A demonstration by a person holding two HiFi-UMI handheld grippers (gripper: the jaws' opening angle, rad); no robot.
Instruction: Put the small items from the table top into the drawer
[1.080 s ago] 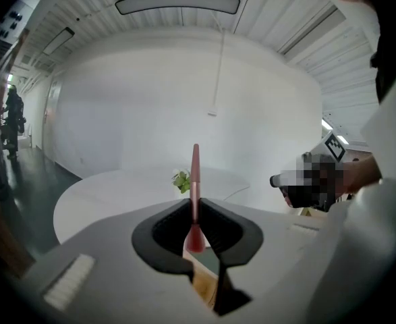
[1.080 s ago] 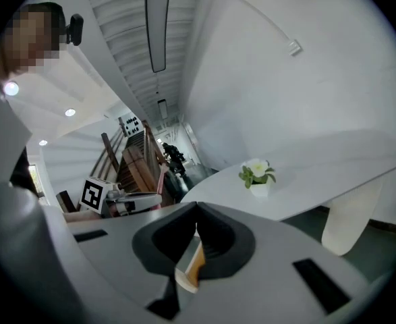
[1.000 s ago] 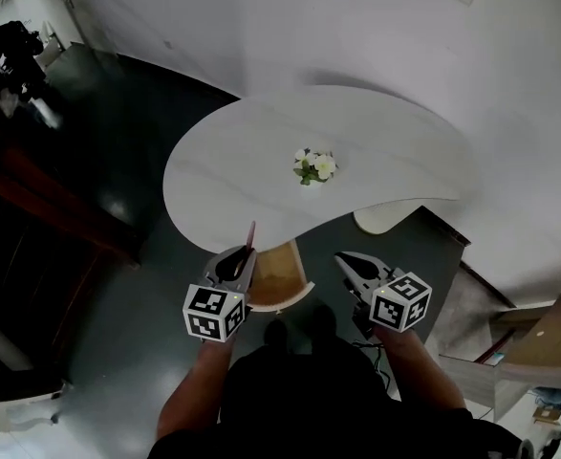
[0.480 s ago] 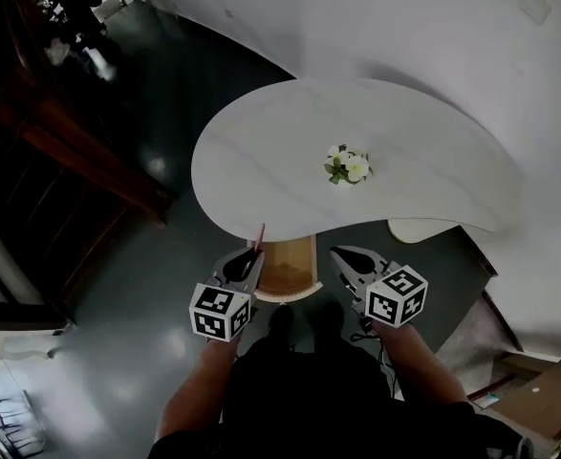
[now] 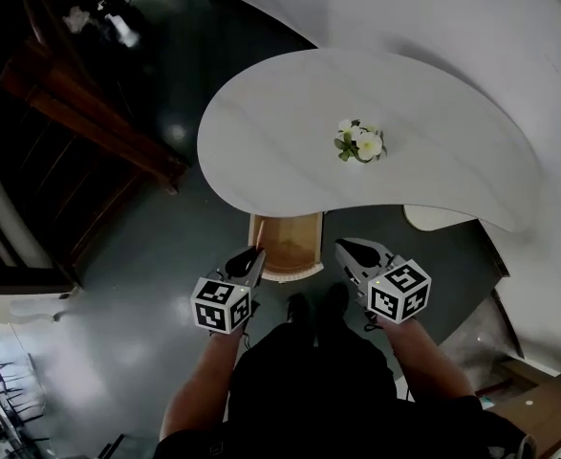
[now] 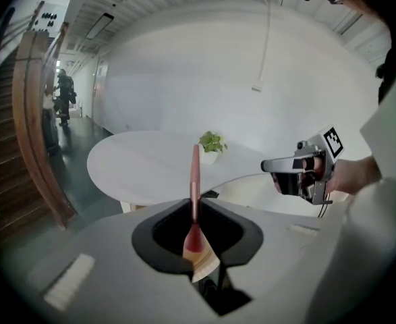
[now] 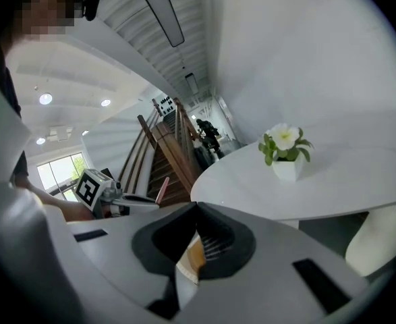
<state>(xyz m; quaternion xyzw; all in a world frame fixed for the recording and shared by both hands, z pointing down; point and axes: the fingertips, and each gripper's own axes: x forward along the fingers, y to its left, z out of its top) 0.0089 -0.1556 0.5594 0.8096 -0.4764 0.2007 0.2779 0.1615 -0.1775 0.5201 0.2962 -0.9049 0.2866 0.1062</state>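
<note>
My left gripper [image 5: 250, 257] is shut on a thin pink pen [image 6: 195, 181], which sticks up and forward from between the jaws. My right gripper [image 5: 346, 249] is shut with nothing in it. Both hang in front of the open wooden drawer [image 5: 285, 240], which juts from under the white kidney-shaped table [image 5: 280, 132], one gripper at each front corner. A small potted white flower [image 5: 359, 142] stands on the table top. In the right gripper view the jaws [image 7: 198, 208] meet, and the left gripper [image 7: 127, 198] with the pen [image 7: 161, 189] shows at left.
A wooden staircase rail [image 5: 89, 127] runs along the left over dark glossy floor [image 5: 156, 285]. A curved white wall [image 5: 509, 46] backs the table. A lower white round surface [image 5: 435, 218] sits under the table's right end. My shoes [image 5: 313, 304] stand just behind the drawer.
Both grippers have sunk and drawn back from the table edge toward my body. The drawer now lies ahead of them. The pen stays in the left gripper.
</note>
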